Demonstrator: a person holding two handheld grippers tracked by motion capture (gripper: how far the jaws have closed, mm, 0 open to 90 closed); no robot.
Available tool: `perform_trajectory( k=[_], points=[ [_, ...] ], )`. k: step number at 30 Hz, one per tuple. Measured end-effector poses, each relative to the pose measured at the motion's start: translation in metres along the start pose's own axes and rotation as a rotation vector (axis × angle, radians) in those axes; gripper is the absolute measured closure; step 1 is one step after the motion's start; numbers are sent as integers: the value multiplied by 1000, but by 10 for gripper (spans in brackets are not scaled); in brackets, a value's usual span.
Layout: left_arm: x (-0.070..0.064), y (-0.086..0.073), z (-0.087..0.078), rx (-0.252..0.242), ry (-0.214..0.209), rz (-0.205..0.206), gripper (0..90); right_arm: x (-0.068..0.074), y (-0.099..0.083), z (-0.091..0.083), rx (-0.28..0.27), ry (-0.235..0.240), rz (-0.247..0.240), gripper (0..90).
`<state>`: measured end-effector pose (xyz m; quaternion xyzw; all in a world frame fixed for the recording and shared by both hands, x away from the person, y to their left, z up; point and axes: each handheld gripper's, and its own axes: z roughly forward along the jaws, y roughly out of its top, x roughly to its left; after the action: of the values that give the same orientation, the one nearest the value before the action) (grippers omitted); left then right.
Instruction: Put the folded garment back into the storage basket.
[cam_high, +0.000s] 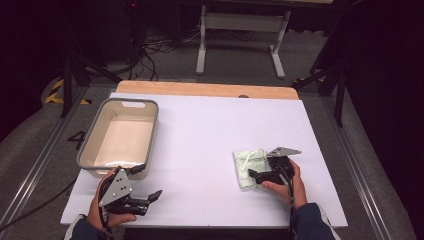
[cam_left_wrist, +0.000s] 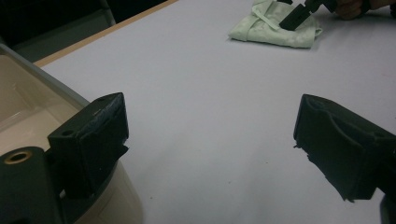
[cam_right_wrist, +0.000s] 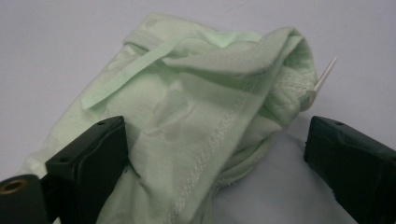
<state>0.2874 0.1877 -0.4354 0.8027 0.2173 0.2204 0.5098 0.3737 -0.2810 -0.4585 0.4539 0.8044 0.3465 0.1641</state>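
Between spread fingers of right gripper (cam_right_wrist: 215, 163): folded green cloth (cam_right_wrist: 196, 107), touching 1; left gripper (cam_left_wrist: 210, 154) fingers apart.

Light: dim room, lit white table (cam_high: 210, 150) against dark surroundings.
Shadows: soft, faint.
Focus: near black jaws blurred in both gripper views.

From above, the right claw (cam_high: 260, 176) covers the near right part of the pale green cloth (cam_high: 248, 167), so that edge cannot be followed. In the right gripper view the cloth (cam_right_wrist: 196, 121) runs off the bottom edge, and whether the black jaws touch it there is unclear. The left gripper view cuts the beige tub (cam_left_wrist: 18, 107) at its left and bottom edges, leaving just one corner visible. The person's forearms leave the high view at the bottom. Cables under the far frame are too dark to sort out.
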Motion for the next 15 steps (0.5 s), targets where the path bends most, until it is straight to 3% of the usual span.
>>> perform_trajectory(
  k=[9,10,12,13,15],
  points=[
    [0,0,3,11,-9,2,110,7,1,-4,-10,50,-2,361],
    [0,0,3,10,-12,0,110,7,1,-5,-13,64,4,425],
    [2,0,4,4,-20,-17,110,7,0,-4,-30,138,21,668],
    [2,-1,4,0,-21,-22,110,7,-1,-3,-30,187,39,706],
    [3,-1,3,1,-19,-22,110,8,-1,-2,-34,198,42,720]
  ],
)
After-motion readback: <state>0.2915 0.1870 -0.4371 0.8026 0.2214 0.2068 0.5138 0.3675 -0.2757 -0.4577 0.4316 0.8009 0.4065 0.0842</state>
